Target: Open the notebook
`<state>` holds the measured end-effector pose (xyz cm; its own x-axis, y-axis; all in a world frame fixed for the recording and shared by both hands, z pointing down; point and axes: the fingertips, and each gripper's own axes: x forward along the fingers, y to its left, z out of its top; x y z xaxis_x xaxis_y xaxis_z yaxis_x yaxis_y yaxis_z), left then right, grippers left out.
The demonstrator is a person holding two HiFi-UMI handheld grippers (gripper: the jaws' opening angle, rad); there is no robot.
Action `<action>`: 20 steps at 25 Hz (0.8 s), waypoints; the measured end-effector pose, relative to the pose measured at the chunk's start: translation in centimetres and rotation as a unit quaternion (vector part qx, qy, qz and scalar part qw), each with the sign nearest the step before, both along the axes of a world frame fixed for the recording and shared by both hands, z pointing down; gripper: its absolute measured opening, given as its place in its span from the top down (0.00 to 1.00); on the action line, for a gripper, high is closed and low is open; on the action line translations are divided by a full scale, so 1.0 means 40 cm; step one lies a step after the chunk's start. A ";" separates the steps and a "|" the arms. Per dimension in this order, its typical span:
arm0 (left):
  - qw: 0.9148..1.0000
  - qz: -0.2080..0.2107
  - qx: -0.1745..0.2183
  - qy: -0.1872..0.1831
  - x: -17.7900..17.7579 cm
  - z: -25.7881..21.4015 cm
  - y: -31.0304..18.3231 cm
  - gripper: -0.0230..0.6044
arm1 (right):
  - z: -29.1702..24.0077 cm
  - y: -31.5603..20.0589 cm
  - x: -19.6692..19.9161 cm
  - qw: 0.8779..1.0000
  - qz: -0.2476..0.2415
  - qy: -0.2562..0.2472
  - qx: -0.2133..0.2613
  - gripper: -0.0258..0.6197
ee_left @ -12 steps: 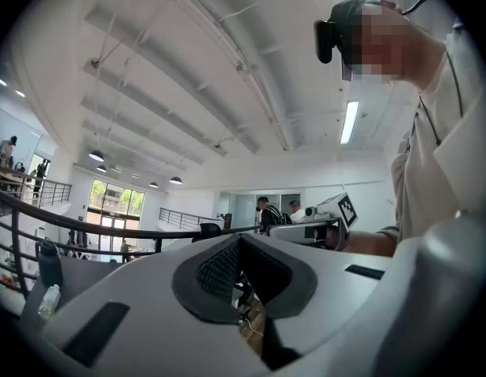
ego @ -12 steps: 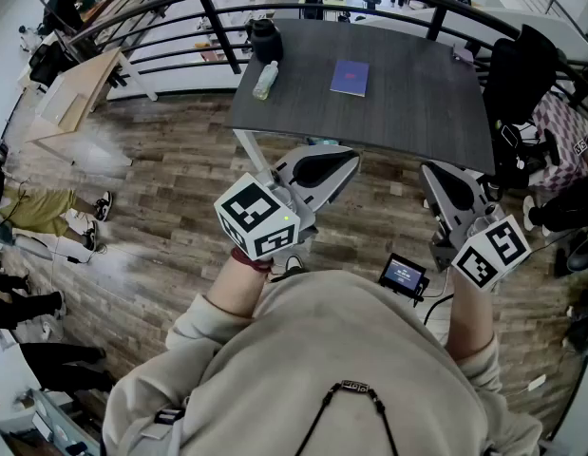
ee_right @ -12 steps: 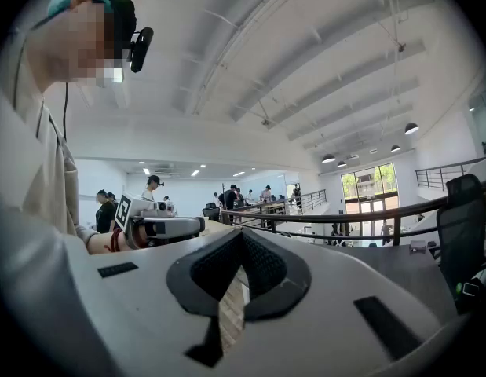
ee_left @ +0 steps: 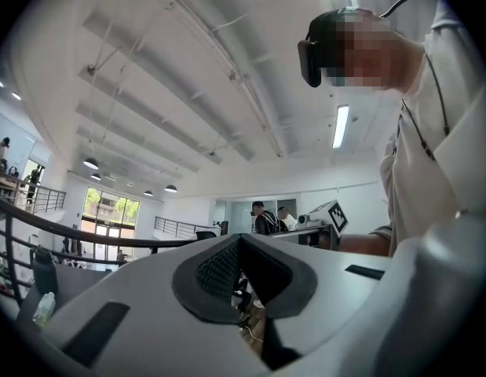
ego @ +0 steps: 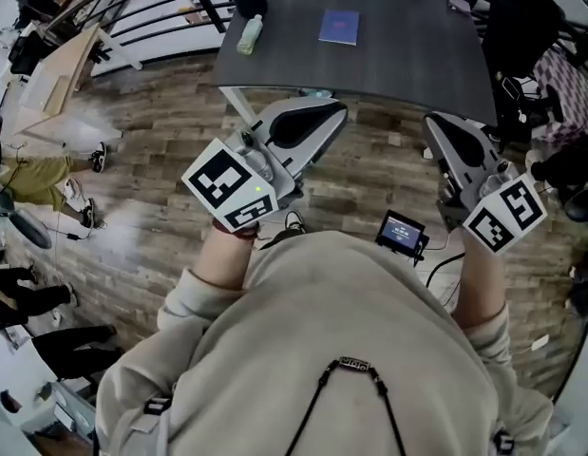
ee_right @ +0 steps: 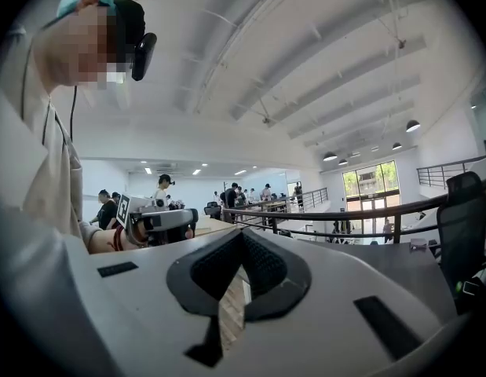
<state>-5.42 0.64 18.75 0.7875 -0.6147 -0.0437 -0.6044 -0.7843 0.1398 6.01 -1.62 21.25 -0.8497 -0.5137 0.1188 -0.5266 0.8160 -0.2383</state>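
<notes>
Left gripper (ego: pixel 331 115) and right gripper (ego: pixel 434 127) are level over the wood floor (ego: pixel 180 141), jaws pressed together, nothing pinched (each gripper view confirms). Ahead, well apart from both: closed blue notebook (ego: pixel 338 27) flat on the dark table (ego: pixel 417 60), bottle (ego: pixel 250 34) near its left edge.

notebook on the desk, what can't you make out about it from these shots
- Head view: the notebook is too small to show cover print or which edge is the spine.
- Right gripper view: only a strip of table shows; the right gripper covers the rest.
- Left gripper view: the left gripper fills the lower frame; no notebook visible.
</notes>
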 end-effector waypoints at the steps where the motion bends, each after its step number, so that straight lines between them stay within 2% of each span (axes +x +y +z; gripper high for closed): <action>1: 1.000 -0.007 -0.004 -0.003 -0.004 0.008 -0.004 0.95 | 0.002 -0.008 0.008 1.000 0.004 -0.006 0.001 0.94; 7: 0.999 -0.020 -0.025 -0.009 0.015 0.023 0.014 0.95 | -0.025 0.011 0.059 0.999 -0.005 -0.052 0.005 0.94; 12: 0.998 -0.044 -0.029 -0.022 -0.024 -0.014 -0.010 0.95 | -0.022 -0.008 0.059 0.997 0.003 -0.077 -0.019 0.94; 17: 0.998 -0.044 -0.036 -0.022 -0.008 0.009 0.016 0.95 | 0.019 0.043 0.076 0.997 0.003 -0.073 -0.029 0.94; 20: 0.998 -0.036 -0.033 -0.028 -0.002 0.006 0.004 0.95 | 0.035 0.027 0.096 0.996 0.013 -0.078 -0.046 0.94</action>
